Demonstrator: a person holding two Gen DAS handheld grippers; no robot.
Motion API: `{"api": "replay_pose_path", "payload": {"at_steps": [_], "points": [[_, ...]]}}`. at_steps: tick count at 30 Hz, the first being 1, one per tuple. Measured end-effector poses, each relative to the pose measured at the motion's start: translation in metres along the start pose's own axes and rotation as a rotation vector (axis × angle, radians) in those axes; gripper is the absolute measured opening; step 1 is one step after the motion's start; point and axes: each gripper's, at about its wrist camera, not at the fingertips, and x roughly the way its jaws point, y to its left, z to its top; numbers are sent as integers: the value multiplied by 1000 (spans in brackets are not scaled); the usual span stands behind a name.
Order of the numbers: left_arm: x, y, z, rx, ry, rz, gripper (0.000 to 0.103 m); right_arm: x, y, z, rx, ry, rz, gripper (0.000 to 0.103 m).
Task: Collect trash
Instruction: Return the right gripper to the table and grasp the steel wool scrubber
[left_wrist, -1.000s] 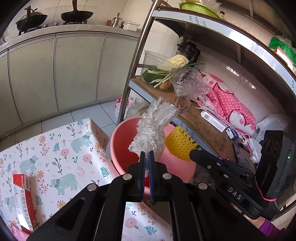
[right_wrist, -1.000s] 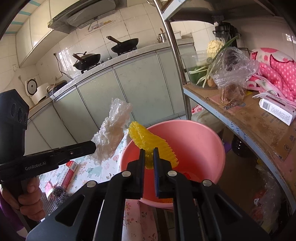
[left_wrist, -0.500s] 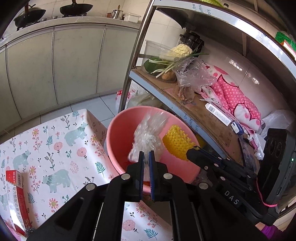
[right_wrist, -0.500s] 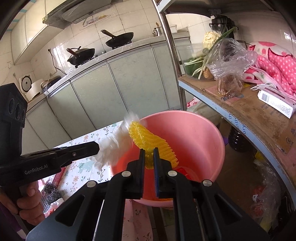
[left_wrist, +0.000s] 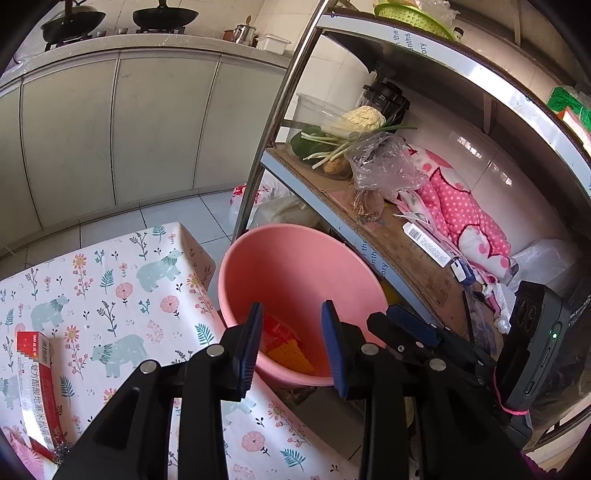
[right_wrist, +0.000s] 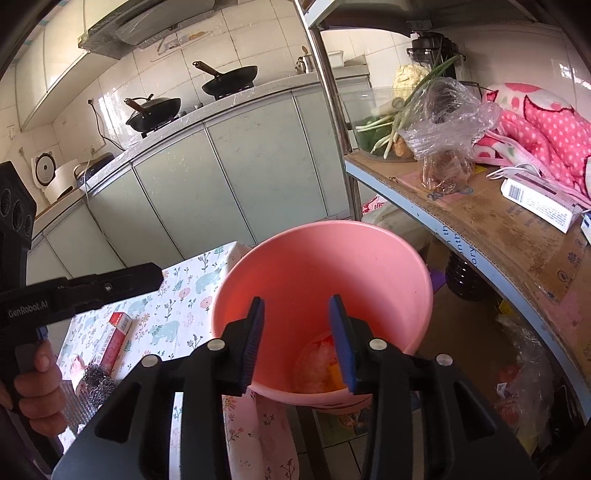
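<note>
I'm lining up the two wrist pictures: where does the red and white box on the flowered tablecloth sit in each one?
Left wrist view: the red and white box lies at the far left edge, low down, on the tablecloth.
Right wrist view: it lies left of centre, next to a steel scourer.
Shared landmark: the pink bucket, to the right of the box in both.

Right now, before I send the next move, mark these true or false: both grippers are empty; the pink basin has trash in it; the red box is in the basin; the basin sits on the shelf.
1. Both grippers are empty: true. The left gripper and right gripper have just been opening, nothing between them.
2. The pink basin holds trash: true.
3. The red box is in the basin: false, it lies on the floral tablecloth.
4. The basin sits on the shelf: false, it stands below it.
</note>
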Motion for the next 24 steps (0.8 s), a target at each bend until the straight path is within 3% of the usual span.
{"api": "replay_pose_path", "payload": {"at_steps": [7,13,20,24], "points": [[-48,13,5,-11,-63,6,33,-21,18,1,-45,-24,47,46],[-106,38,-2,-25,-143,58,34,-35,45,-3,-90,-27,121,47],[-165,73,-27,-72,-196,153,36,-38,75,-21,-133,42,231,47],[-190,91,-48,-88,-207,207,37,-36,93,-34,-161,88,251,47]]}}
